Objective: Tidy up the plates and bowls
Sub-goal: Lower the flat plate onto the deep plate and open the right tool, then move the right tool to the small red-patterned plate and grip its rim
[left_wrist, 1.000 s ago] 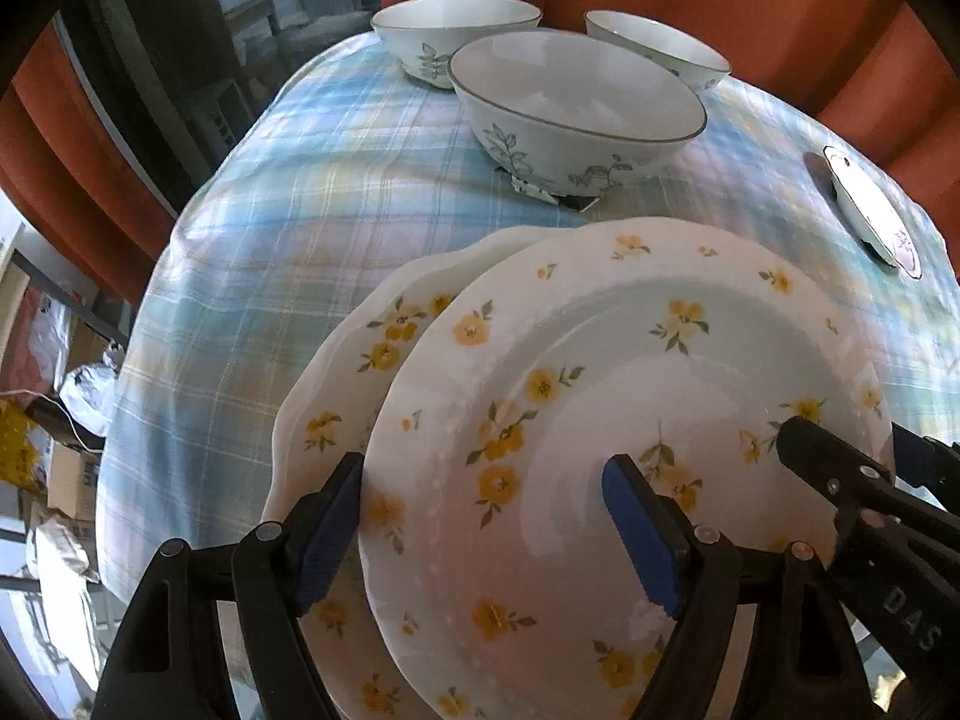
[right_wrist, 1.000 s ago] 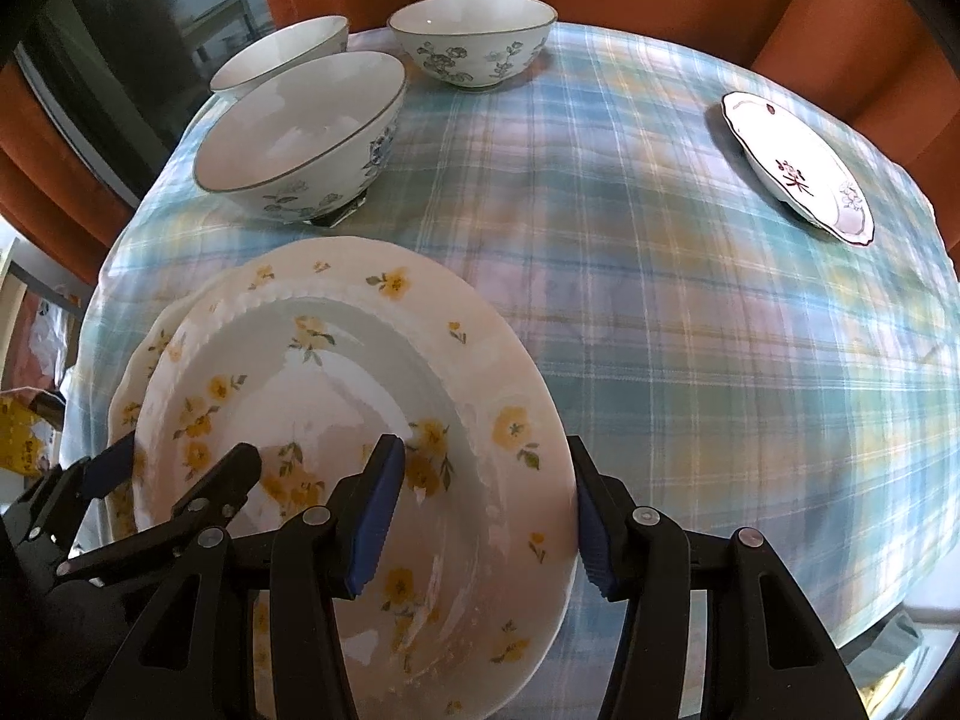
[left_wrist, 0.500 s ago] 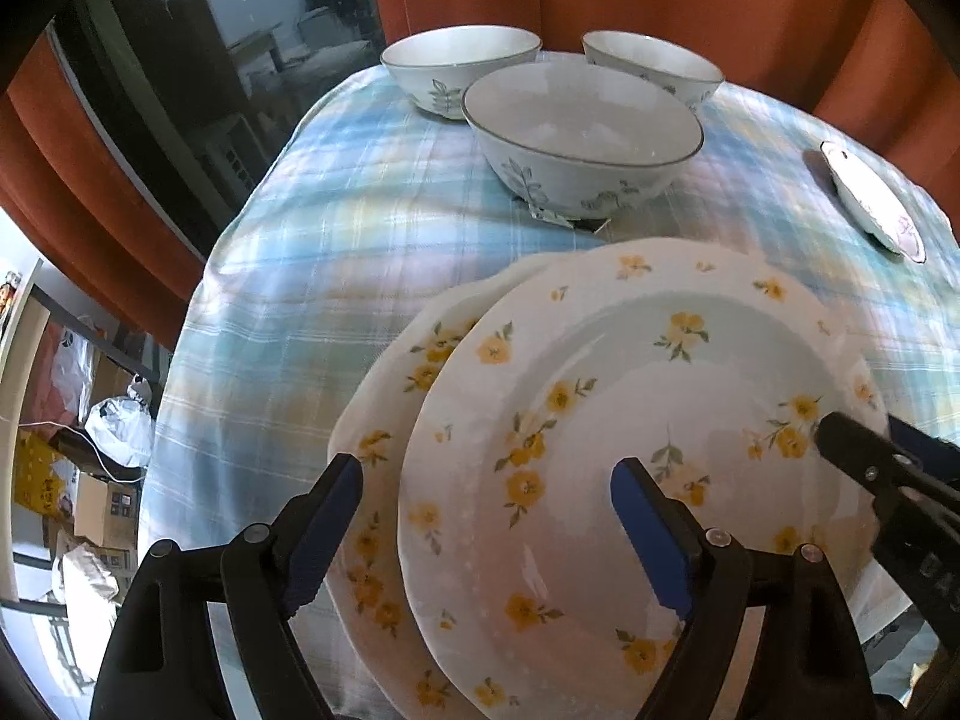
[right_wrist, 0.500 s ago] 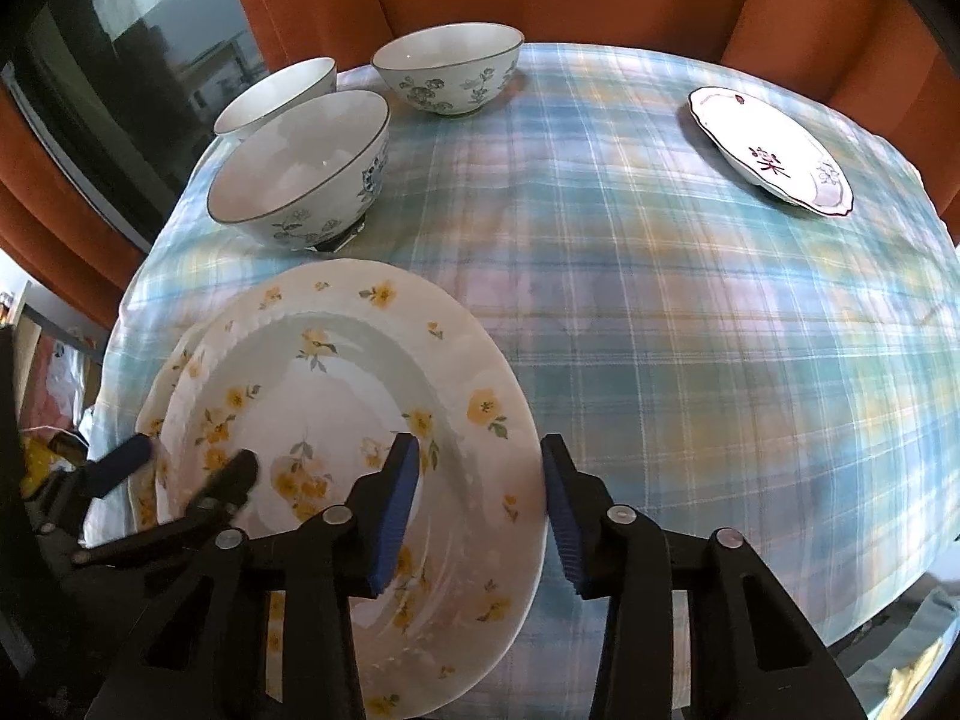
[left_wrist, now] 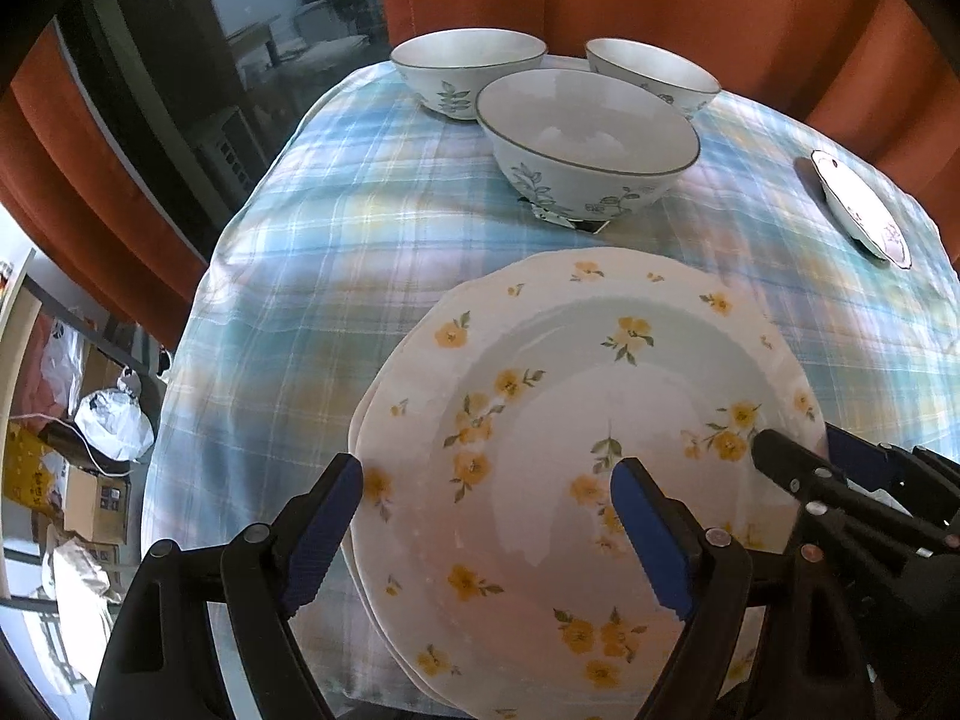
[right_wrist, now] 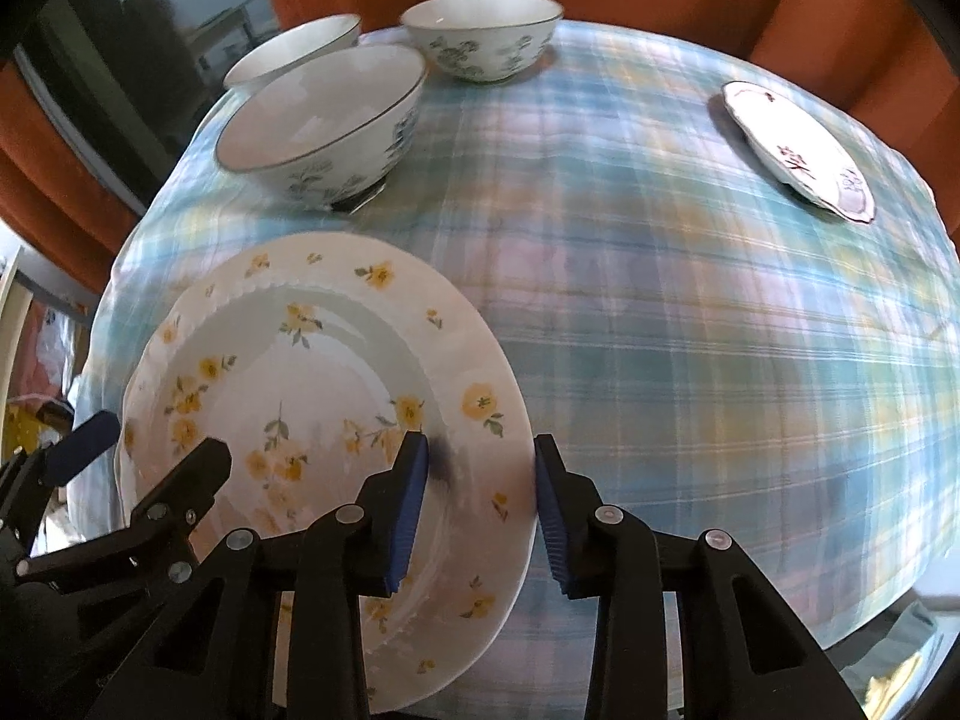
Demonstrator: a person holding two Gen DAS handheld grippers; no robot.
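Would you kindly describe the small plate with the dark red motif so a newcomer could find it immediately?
Start from the plaid tablecloth covering the table. Look to its far right edge, opposite the three bowls. There the small plate lies alone, the only plate with a dark red motif rather than yellow flowers.

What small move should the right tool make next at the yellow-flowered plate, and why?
Probably finish closing on the rim. The right tool straddles the right edge of the top yellow-flowered plate, its jaws closing, with a gap still showing at the outer pad. The plate sits nearly square on the one beneath, and the left tool stands open.
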